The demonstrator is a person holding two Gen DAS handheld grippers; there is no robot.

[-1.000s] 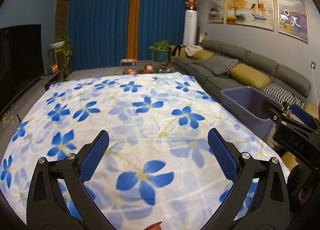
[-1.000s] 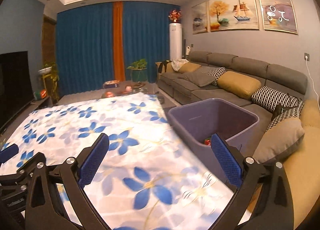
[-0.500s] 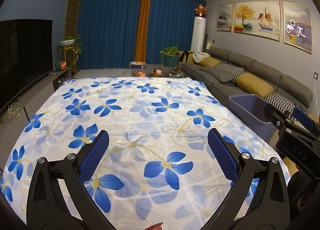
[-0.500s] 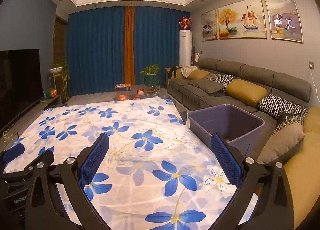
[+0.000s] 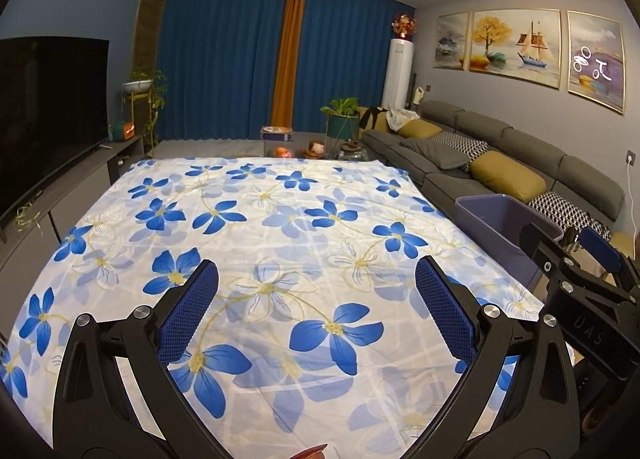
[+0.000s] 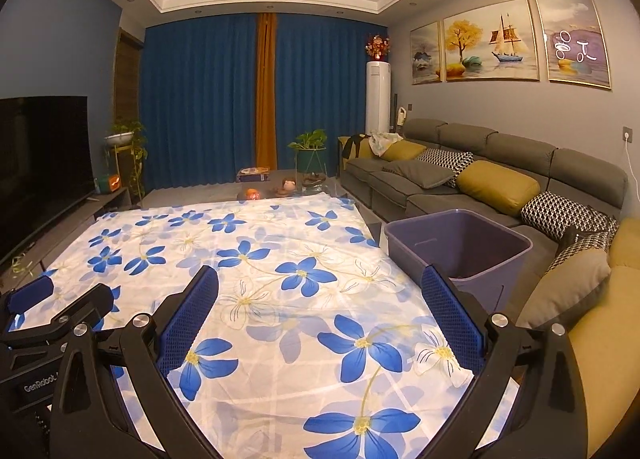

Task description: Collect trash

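Floral cloth (image 5: pixel 280 243), purple bin (image 6: pixel 460 243) upright beside it; both grippers' jaws wide, empty.

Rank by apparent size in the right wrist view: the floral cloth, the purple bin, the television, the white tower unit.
1. floral cloth
2. television and purple bin: similar, unranked; the bin is nearer.
3. white tower unit

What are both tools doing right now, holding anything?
Left tool: open, holding nothing, above the floral tablecloth.
Right tool: open, holding nothing, purple bin ahead.

Cloth (image 5: pixel 280 243) white, blue flowers; bin (image 6: pixel 460 247) purple.
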